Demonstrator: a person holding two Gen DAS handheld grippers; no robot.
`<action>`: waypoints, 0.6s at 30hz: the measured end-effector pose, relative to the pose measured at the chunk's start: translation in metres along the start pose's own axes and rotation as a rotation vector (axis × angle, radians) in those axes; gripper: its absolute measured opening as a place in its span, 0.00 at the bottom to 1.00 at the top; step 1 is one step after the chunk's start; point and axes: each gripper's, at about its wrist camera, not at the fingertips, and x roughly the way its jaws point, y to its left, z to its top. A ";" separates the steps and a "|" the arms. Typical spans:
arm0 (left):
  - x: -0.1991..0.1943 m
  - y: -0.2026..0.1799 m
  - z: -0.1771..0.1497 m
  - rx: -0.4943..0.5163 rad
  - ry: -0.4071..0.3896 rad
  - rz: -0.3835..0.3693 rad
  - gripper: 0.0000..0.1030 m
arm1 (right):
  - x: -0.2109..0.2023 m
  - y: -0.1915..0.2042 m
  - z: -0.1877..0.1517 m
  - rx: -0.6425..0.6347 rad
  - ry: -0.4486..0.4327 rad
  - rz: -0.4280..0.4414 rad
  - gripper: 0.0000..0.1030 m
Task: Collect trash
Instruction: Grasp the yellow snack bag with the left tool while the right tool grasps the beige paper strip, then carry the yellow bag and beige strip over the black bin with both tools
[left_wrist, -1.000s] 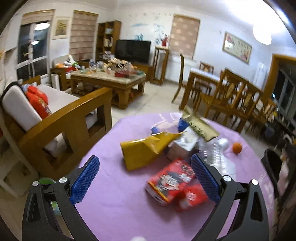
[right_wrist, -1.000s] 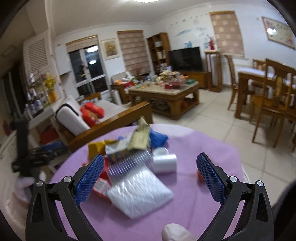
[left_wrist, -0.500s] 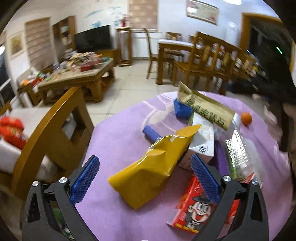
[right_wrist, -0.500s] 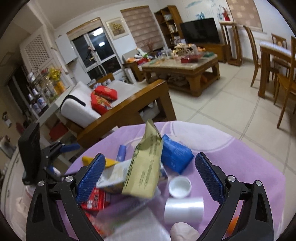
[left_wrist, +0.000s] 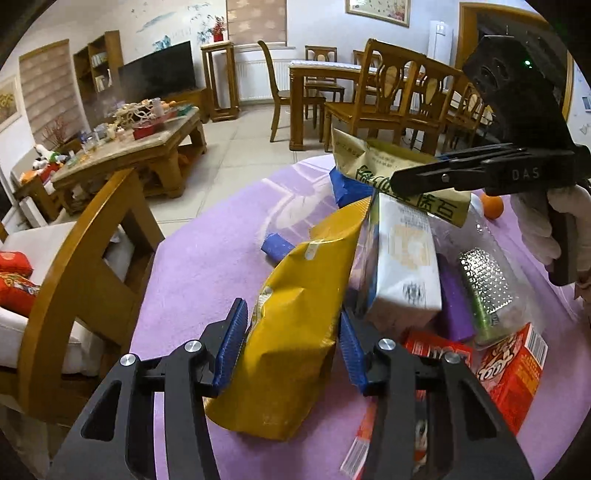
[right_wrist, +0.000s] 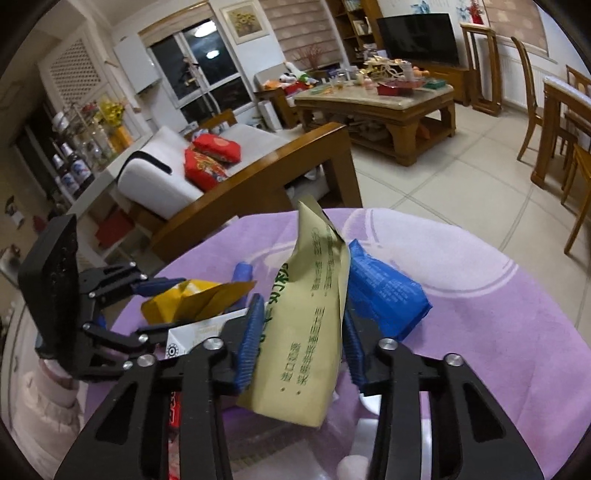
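Note:
A heap of trash lies on a round table under a purple cloth (left_wrist: 207, 258). My left gripper (left_wrist: 291, 343) has its jaws closing, and both blue pads touch the sides of a crumpled yellow bag (left_wrist: 314, 266). From the right wrist view the left gripper (right_wrist: 162, 310) straddles that yellow bag (right_wrist: 195, 299). My right gripper (right_wrist: 301, 343) is also closing, with its pads pressed on an upright tan bag (right_wrist: 314, 295) printed in green. In the left wrist view the right gripper (left_wrist: 417, 173) clamps the tan bag (left_wrist: 388, 166) from the right.
Around the bags lie a white carton (left_wrist: 402, 266), a blue packet (right_wrist: 384, 291), a red box (left_wrist: 513, 369), a clear bottle (left_wrist: 484, 288) and an orange (left_wrist: 493, 206). A wooden sofa arm (left_wrist: 85, 266) stands left of the table. A gloved hand (left_wrist: 535, 225) holds the right gripper.
Both grippers came down onto the pile and went from wide open to narrow: the left around the yellow bag, the right around the tan bag.

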 end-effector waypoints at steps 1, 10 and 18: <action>0.001 0.002 0.001 -0.011 0.000 -0.014 0.43 | -0.001 0.001 -0.001 0.003 -0.004 -0.002 0.26; -0.019 -0.002 -0.006 -0.079 -0.078 -0.035 0.40 | -0.021 0.008 -0.010 0.021 -0.054 -0.010 0.07; -0.059 -0.016 -0.010 -0.127 -0.190 -0.057 0.40 | -0.054 0.024 -0.029 0.041 -0.118 0.025 0.07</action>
